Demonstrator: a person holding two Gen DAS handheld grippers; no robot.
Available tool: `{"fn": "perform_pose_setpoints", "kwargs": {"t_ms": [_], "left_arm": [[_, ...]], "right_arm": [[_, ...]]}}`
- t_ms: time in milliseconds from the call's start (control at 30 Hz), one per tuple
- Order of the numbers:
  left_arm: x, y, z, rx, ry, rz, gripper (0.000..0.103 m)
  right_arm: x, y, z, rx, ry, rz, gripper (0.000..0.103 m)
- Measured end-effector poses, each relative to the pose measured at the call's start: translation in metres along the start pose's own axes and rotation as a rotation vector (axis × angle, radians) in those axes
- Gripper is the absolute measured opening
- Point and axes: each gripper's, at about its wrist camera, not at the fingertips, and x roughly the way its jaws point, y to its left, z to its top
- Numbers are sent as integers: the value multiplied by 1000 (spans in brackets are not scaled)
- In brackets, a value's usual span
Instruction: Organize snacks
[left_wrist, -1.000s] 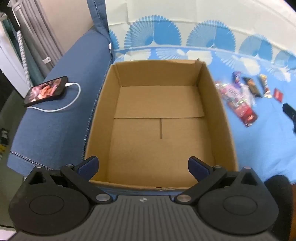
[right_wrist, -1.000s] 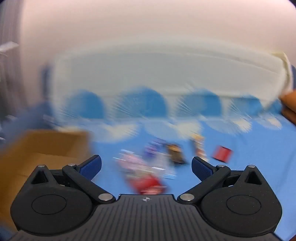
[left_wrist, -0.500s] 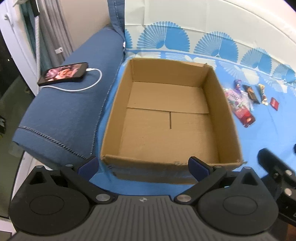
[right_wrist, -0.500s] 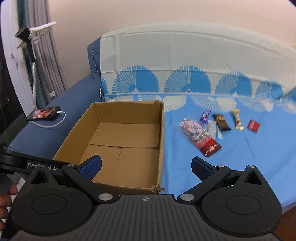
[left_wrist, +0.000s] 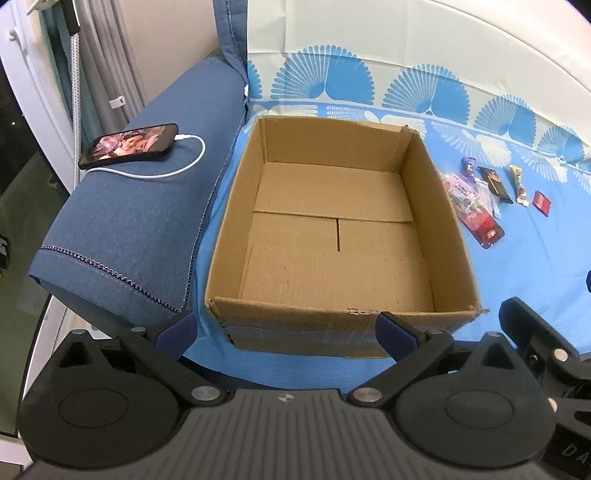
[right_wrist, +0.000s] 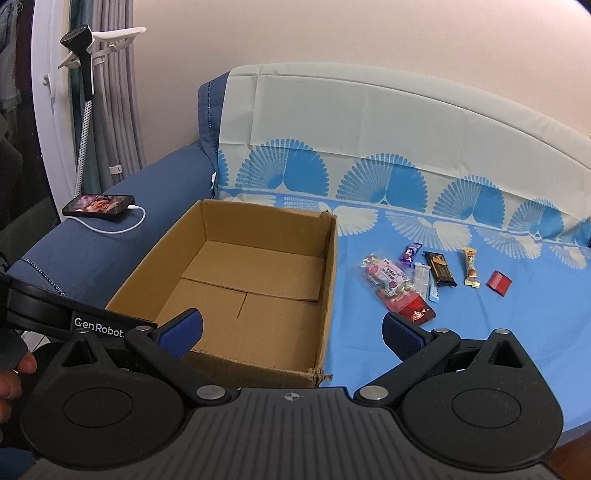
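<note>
Cardboard box (right_wrist: 258, 280) holds nothing; snacks (right_wrist: 424, 277) lie beside it on sheet (right_wrist: 480, 332).

I see a sofa draped in a blue fan-patterned sheet (right_wrist: 480, 332), open brown cardboard box (right_wrist: 243, 280) resting on it, small wrapped snacks (right_wrist: 424, 277) scattered just beside the box, black phone (right_wrist: 98, 206) with white cable (right_wrist: 122, 227) on the denim-blue armrest (left_wrist: 140, 221)

Snacks (right_wrist: 424, 280) beside cardboard box (right_wrist: 328, 280)
</note>
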Motion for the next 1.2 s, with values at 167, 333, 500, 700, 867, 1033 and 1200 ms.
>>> {"fn": "perform_pose_setpoints", "kwargs": {"t_ms": [167,333,500,700,867,1033,1200], "left_arm": [[0,-2,0,8,4,0,103],[1,-3,1,14,10,1,103],[0,-5,0,17,8,2,103],[-1,-4,-1,15,7,2,103],[-1,-4,-1,15,8,2,103],[-1,-4,-1,16,8,3,103],[-1,-4,-1,17,8,3,103]], "right_arm": [[0,0,1,-1,-5,2,103],[1,-3,-1,6,-7,7,103],[1,-3,-2,6,-8,7,103],[0,-2,-3,3,-9,10,103],[0,-2,-3,9,-5,10,103],[2,-1,-2,10,-1,12,103],[1,-2,-4,12,0,12,103]]}}
